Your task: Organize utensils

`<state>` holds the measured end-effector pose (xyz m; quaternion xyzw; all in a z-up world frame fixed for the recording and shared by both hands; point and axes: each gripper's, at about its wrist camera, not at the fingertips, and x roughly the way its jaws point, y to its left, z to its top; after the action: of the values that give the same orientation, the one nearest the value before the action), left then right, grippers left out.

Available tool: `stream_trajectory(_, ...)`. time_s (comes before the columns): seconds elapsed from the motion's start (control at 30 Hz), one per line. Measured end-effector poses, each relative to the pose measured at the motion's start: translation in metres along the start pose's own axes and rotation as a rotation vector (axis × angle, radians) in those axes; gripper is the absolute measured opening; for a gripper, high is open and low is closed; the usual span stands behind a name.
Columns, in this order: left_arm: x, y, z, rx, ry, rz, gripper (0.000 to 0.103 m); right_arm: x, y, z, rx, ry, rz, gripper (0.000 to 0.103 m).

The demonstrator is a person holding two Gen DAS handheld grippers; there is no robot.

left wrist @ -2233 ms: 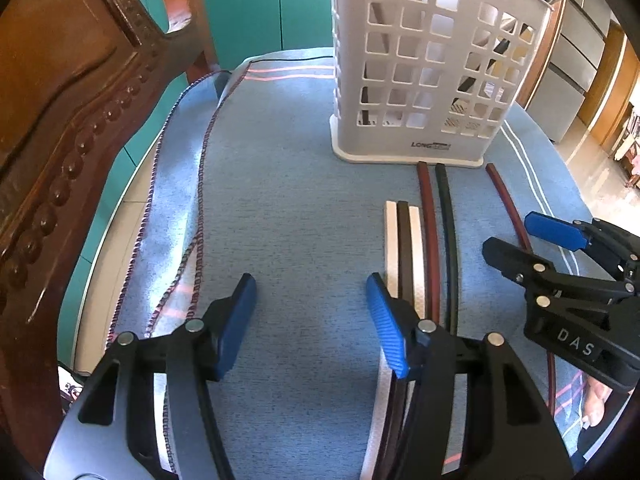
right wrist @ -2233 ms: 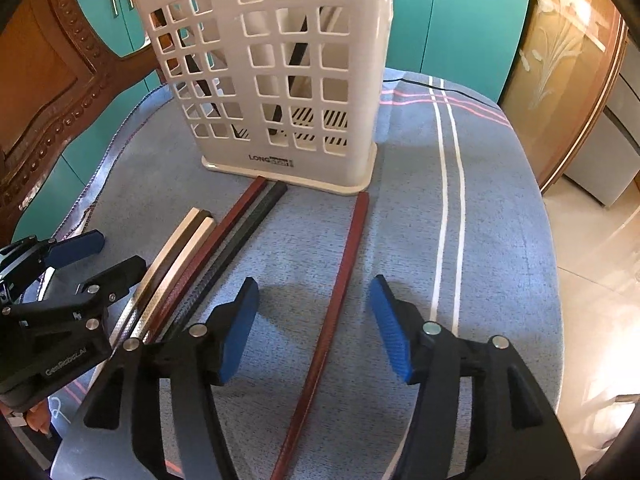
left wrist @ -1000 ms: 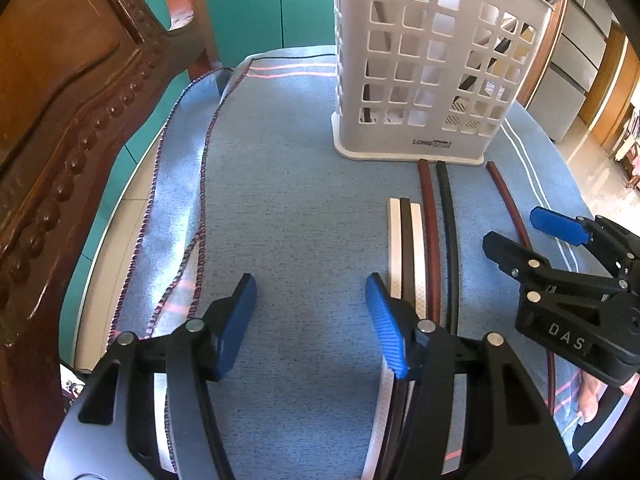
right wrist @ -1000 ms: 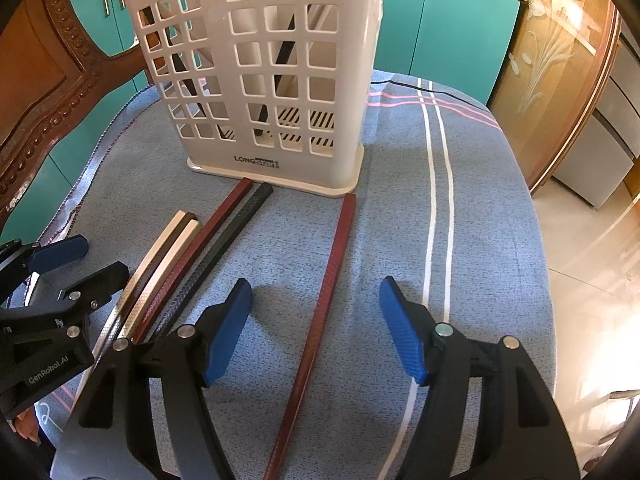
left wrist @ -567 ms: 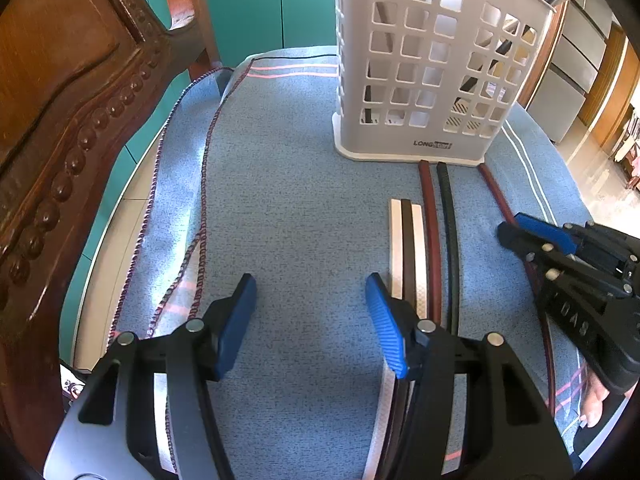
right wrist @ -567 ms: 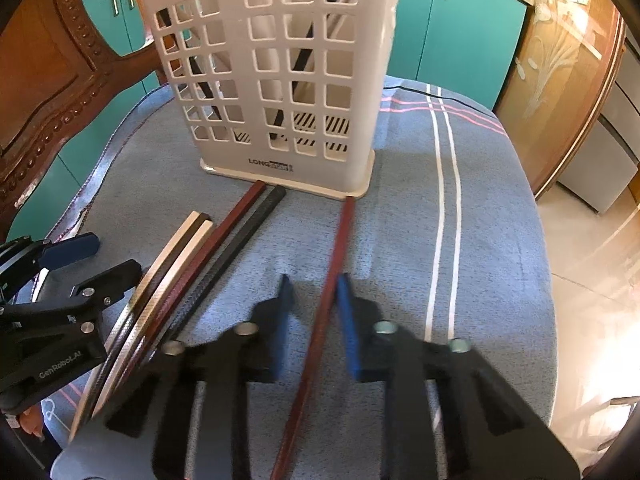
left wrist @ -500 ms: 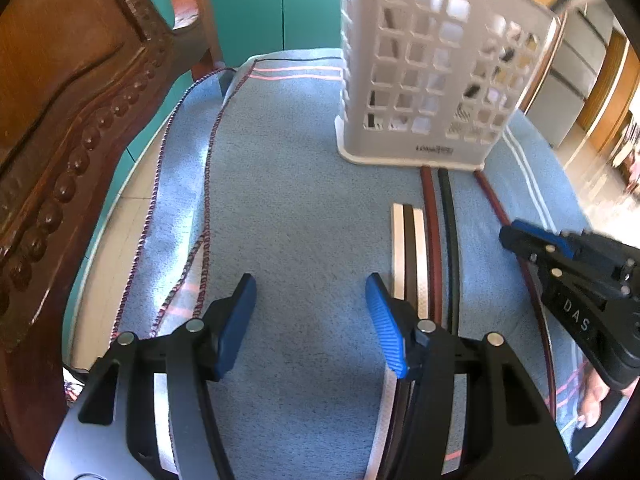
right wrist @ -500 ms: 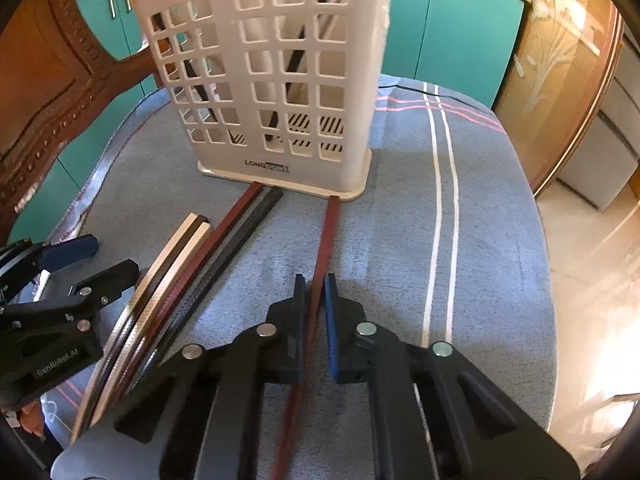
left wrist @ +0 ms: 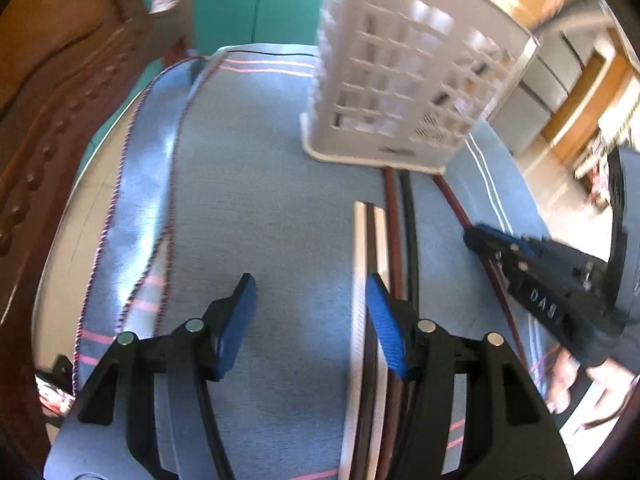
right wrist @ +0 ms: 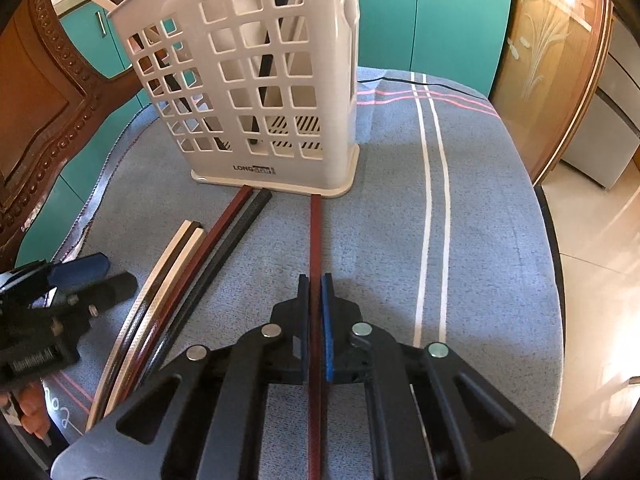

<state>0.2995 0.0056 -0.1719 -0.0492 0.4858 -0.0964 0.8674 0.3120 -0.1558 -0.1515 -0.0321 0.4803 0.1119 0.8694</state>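
My right gripper is shut on a single dark red chopstick that runs straight from between its pads to the foot of the white slotted utensil basket. To its left lie several more chopsticks side by side on the blue cloth: cream, brown, red and black. My left gripper hovers open over bare cloth, its right finger just above the cream chopstick. In the left wrist view the right gripper holds the red chopstick at the right. The basket holds several sticks.
A carved wooden chair back stands along the left of the table. The blue striped cloth covers the round table, whose edge drops off at the right. Teal cabinets are behind. A person's fingers show at the lower right.
My right gripper's jaws have closed from wide apart onto the lone red chopstick. The left gripper stayed open and tilted slightly, blurring its view.
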Motion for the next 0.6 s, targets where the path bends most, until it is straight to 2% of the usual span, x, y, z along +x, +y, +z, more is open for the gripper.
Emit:
stream_trajectory(0.03,0.002,-0.007,-0.001,0.040,0.000,0.025,0.059,0.000,0.000,0.000,-0.001,0.000,-0.001,0.007)
stream_trajectory(0.17,0.004,-0.019,-0.003,0.096,0.001,0.027,0.063,0.001,0.003,-0.001,-0.008,-0.002,-0.008,0.007)
stream_trajectory(0.23,0.004,-0.019,-0.003,0.094,-0.001,0.034,0.059,0.002,0.005,-0.002,-0.010,-0.004,-0.012,0.007)
stream_trajectory(0.3,0.002,-0.017,-0.002,0.085,-0.005,0.016,0.031,0.002,0.006,-0.003,-0.013,-0.005,-0.015,0.007)
stream_trajectory(0.37,0.001,-0.015,0.000,0.078,-0.009,-0.001,0.019,0.002,0.006,-0.003,-0.013,-0.006,-0.014,0.007)
stream_trajectory(0.5,-0.002,-0.006,0.000,0.026,-0.019,-0.015,0.016,0.002,0.005,-0.003,-0.016,-0.005,-0.019,0.007)
stream_trajectory(0.6,-0.003,0.007,0.003,-0.032,-0.031,0.025,0.011,0.002,0.006,-0.004,-0.019,-0.006,-0.020,0.007)
